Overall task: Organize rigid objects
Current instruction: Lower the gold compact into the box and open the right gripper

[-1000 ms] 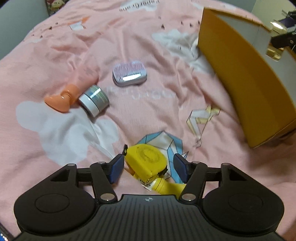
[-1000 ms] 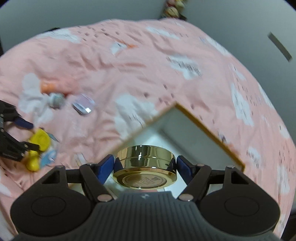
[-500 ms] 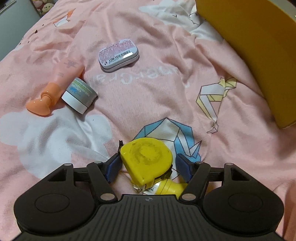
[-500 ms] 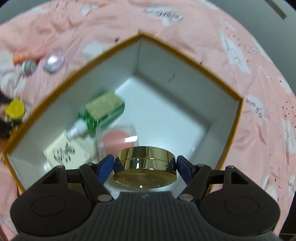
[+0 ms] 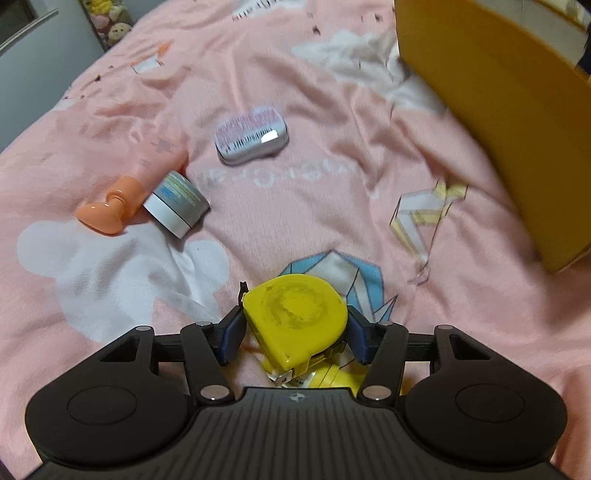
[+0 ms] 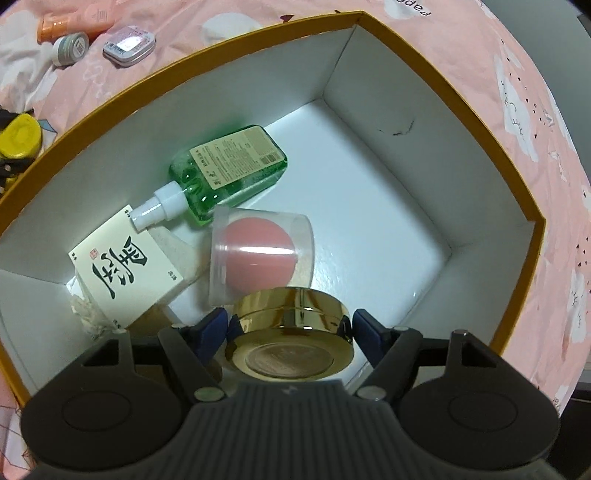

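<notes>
My left gripper (image 5: pixel 295 332) is shut on a yellow tape measure (image 5: pixel 295 317), held just over the pink bedsheet. My right gripper (image 6: pixel 291 332) is shut on a round gold tin (image 6: pixel 291 332) and holds it inside the open yellow box (image 6: pixel 436 74), near its front. In the box lie a green spray bottle (image 6: pixel 229 170), a clear cup with a pink sponge (image 6: pixel 258 254) and a white card packet (image 6: pixel 125 273). On the sheet lie a small white tin (image 5: pixel 251 134), a grey jar (image 5: pixel 177 205) and an orange tube (image 5: pixel 114 206).
The yellow box's outer wall (image 5: pixel 498 110) stands at the right in the left wrist view. The tape measure (image 6: pixel 18 136), white tin (image 6: pixel 129 44) and jar (image 6: pixel 70 46) also show left of the box in the right wrist view. Stuffed toys (image 5: pixel 110 22) sit at the bed's far edge.
My right gripper has moved over the box and down into it with the gold tin. My left gripper has closed on the tape measure and lifted it slightly.
</notes>
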The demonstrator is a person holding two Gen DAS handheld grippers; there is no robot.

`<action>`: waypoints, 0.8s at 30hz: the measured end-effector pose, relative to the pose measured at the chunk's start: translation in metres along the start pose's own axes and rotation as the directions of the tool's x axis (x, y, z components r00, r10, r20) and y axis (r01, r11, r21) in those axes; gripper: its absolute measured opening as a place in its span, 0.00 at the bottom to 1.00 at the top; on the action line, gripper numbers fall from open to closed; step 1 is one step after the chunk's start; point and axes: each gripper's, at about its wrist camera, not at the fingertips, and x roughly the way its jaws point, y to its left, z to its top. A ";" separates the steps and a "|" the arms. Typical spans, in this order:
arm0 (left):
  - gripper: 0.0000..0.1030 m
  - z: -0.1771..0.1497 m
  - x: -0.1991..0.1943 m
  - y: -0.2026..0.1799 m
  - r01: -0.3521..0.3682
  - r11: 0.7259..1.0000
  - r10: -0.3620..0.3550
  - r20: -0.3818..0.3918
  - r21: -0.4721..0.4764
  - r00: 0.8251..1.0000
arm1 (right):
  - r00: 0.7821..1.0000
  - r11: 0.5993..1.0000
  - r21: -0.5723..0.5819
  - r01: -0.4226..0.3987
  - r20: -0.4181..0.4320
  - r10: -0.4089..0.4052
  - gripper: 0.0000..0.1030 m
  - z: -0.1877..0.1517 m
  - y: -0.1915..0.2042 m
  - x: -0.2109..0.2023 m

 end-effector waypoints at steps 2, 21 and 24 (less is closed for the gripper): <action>0.63 0.000 -0.011 0.001 0.014 1.000 -0.013 0.042 -0.020 0.999 | 1.000 1.000 -0.011 0.010 -0.009 -0.010 0.72 0.003 0.002 0.002; 0.63 0.066 -0.087 0.007 0.248 0.967 -0.224 0.288 -0.051 0.931 | 0.998 1.000 -0.016 -0.013 -0.064 0.012 0.84 -0.006 -0.010 0.022; 0.63 0.084 -0.102 0.001 0.268 0.963 -0.253 0.319 -0.004 0.914 | 1.000 1.000 0.009 -0.008 -0.013 0.008 0.83 -0.012 -0.017 0.007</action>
